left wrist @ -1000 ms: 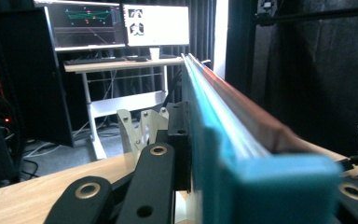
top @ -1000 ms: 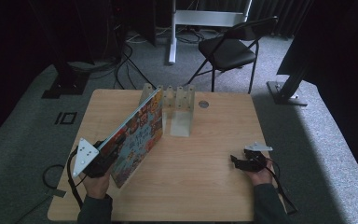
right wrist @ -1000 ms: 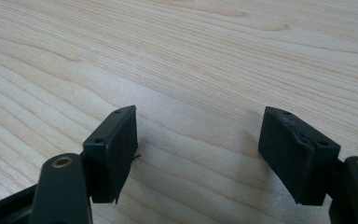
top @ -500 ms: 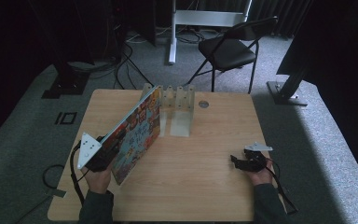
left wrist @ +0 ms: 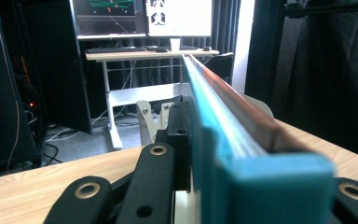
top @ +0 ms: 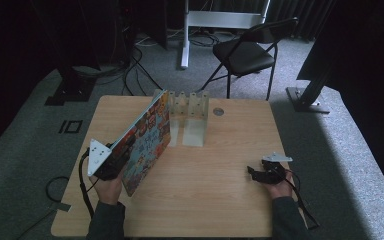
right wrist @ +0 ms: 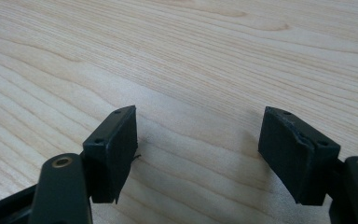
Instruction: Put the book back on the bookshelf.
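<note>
Fingers (left wrist: pixel 168 154) of your left gripper (top: pixel 111 161) clamp the book (top: pixel 145 140) at its near edge; it's held tilted above the tabletop (top: pixel 220 200), far end near the white rack (top: pixel 187 105). Slotting it looks like what's left. Right gripper (top: pixel 260 173) rests on the tabletop, fingers (right wrist: pixel 114 149) spread, empty.

Your left gripper (top: pixel 111 161) has drifted toward the lower left of the high view, carrying the colourful book (top: pixel 144 141) with it. The book's lower corner now sits farther left in the frame than it did a second ago. Its top edge has swung clear of the white rack (top: pixel 186 104) at the upper centre, reaching only that rack's left end. The book's cover faces the camera less fully than before.
</note>
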The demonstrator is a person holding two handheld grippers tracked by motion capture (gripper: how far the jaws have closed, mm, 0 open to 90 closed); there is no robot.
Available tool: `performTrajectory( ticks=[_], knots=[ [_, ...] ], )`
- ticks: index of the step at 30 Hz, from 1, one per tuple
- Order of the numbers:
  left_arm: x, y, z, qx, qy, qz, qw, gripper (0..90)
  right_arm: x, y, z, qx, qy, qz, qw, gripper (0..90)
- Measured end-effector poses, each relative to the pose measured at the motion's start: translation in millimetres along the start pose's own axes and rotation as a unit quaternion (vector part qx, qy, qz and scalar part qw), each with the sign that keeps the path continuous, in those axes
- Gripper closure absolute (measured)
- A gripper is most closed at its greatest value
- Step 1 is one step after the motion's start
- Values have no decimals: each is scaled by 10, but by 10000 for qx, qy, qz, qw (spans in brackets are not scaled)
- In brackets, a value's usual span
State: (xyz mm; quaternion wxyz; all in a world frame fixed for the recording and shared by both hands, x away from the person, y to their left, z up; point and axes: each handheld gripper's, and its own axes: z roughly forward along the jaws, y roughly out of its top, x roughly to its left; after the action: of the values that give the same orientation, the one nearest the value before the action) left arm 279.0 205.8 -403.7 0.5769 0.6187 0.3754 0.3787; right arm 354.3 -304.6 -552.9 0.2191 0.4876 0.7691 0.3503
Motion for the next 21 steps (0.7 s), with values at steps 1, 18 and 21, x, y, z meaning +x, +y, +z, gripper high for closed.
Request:
performTrajectory(
  ticks=[1, 18, 21],
  knots=[
    [-3, 3, 4, 8, 10, 3, 10000, 802, 0, 0, 0, 1, 0, 0, 10000, 278],
    [-52, 24, 107, 44, 267, 9, 9996, 800, -1, 1, 1, 0, 5, 4, 10000, 278],
    [-52, 24, 120, 36, 309, -18, 9995, 800, -2, 1, 1, 0, 5, 3, 10000, 278]
  ],
)
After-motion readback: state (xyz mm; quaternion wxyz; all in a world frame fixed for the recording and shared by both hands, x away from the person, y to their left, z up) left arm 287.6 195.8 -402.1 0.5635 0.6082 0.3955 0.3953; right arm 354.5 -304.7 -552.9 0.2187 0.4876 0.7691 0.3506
